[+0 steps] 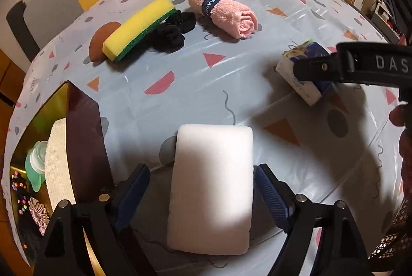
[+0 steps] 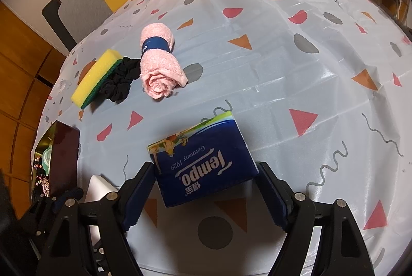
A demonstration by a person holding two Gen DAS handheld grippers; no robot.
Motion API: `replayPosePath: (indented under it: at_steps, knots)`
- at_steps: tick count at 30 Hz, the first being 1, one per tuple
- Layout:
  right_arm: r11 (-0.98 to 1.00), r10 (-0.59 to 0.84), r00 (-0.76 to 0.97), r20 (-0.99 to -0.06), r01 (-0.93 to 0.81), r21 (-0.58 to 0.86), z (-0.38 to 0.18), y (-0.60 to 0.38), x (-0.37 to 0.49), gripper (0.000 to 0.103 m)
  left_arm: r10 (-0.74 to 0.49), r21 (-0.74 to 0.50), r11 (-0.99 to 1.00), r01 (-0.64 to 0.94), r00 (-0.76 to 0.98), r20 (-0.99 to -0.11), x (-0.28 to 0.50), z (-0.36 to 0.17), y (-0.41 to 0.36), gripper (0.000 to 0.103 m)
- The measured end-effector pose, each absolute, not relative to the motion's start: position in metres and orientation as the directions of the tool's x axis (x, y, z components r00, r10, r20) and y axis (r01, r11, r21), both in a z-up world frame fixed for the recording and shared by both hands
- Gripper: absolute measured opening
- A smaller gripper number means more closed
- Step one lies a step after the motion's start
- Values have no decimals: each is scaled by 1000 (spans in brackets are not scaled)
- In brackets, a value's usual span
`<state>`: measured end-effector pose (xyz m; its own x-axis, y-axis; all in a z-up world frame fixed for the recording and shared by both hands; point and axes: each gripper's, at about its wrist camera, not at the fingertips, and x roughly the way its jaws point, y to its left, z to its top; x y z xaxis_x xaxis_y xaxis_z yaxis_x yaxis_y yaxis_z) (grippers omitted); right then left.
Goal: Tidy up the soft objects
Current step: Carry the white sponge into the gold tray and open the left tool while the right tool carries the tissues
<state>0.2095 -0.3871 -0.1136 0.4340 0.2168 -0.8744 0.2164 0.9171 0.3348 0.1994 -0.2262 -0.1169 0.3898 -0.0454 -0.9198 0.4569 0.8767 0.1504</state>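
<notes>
My left gripper (image 1: 202,188) stands wide astride the white rectangular foam sponge (image 1: 212,188), pads clear; light and squashy, so I'd pinch its long sides gently.

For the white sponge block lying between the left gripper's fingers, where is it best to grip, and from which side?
Grip the white sponge block across its two long sides, near the middle, coming from above. It lies flat on the tablecloth, its long axis running along the left gripper, whose open fingers already flank those sides without pressing. The narrow width likely fits best.
</notes>
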Motion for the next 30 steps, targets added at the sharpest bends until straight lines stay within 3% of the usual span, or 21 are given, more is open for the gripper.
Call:
replayPosePath:
  at_steps: [1, 2, 3, 6, 18, 25, 30]
  knots:
    - [917, 217, 433, -875, 215, 334, -114, -387, 210, 81, -43, 157, 877, 454, 400, -915, 198, -116, -226, 78]
    - [918, 217, 433, -875, 214, 333, -114, -387, 210, 81, -48, 155, 879, 451, 407, -912, 196, -115, -225, 59]
    - [919, 216, 432, -876, 213, 332, -114, -387, 210, 81, -73, 123, 885, 449, 395, -916, 196, -115, -223, 58]
    - [921, 214, 431, -877, 210, 328, -114, -386, 210, 80, -139, 34, 906, 423, 372, -918, 194, -112, -214, 57]
    - [925, 209, 431, -878, 205, 321, -114, -386, 210, 80, -307, -124, 924, 362, 508, -805, 153, -48, -165, 57]
    - [936, 185, 435, -881, 194, 293, -115, -382, 209, 80, -286, -169, 953, 251, 563, -776, 145, -33, -108, 57]
    - [933, 205, 472, -857, 171, 317, -105, -380, 205, 79, -233, -167, 971, 168, 552, -801, 147, -40, -61, 57]
